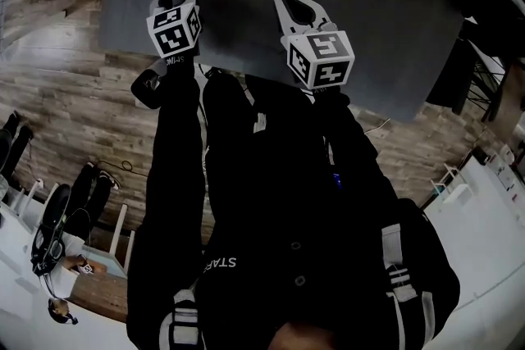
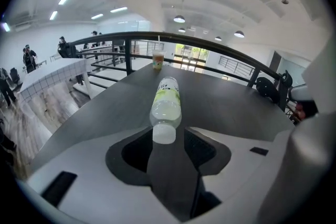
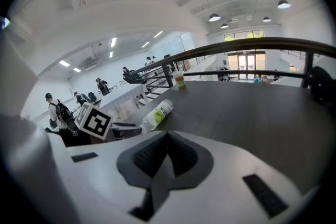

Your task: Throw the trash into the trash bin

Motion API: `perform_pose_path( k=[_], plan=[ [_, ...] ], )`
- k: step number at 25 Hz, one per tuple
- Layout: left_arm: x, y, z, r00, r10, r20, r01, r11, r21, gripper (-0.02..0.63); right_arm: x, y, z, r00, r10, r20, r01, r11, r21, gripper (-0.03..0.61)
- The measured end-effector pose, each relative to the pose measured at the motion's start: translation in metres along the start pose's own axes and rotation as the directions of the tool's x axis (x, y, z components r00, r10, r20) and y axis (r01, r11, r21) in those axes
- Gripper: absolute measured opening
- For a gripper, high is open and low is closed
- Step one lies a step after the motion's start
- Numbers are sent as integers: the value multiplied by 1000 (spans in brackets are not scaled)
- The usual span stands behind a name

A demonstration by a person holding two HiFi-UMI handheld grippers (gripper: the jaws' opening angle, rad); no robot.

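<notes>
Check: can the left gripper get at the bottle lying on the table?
Likely yes: the left gripper has its jaws open, the bottle lies cap-first at their tips, and nothing on the table intervenes.

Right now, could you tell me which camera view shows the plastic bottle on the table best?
The left gripper view: the bottle lies whole and centred, cap toward the open left claw. The head view cuts it off at the top edge; the right gripper view shows it small, off to the left.
</notes>
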State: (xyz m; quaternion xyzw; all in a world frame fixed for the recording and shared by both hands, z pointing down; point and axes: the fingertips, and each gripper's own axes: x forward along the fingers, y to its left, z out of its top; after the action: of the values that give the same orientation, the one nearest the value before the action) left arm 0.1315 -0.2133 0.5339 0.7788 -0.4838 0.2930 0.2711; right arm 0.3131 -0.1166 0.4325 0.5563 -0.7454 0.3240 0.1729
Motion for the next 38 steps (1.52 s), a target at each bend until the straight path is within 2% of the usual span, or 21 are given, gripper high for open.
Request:
perform_pose_path(
  k=[8,17,26,34,38],
  plan=[
    [29,3,-1,1000,-12,1,12,1000,8,215,7,-7,-3,1000,3,-9,-3,1000,14,15],
    [40,12,-11,1000,0,-14,0,1000,-14,195,2,-9,-11,1000,-5,-18,5,1000,19,15],
    [11,5,-17,1000,-14,10,14,1000,-4,192,-7,3,-9,1000,16,-11,-16,1000,-4,15],
    [-38,9,-31,1000,-6,15,6,999,-40,192,-14,36,-5,997,71,-14,-72,996,-49,15],
    [-69,22,-46,999,27,28,-25,996,-83,192,-13,57,-8,993,112,-32,-115,990,-86,15]
  ],
)
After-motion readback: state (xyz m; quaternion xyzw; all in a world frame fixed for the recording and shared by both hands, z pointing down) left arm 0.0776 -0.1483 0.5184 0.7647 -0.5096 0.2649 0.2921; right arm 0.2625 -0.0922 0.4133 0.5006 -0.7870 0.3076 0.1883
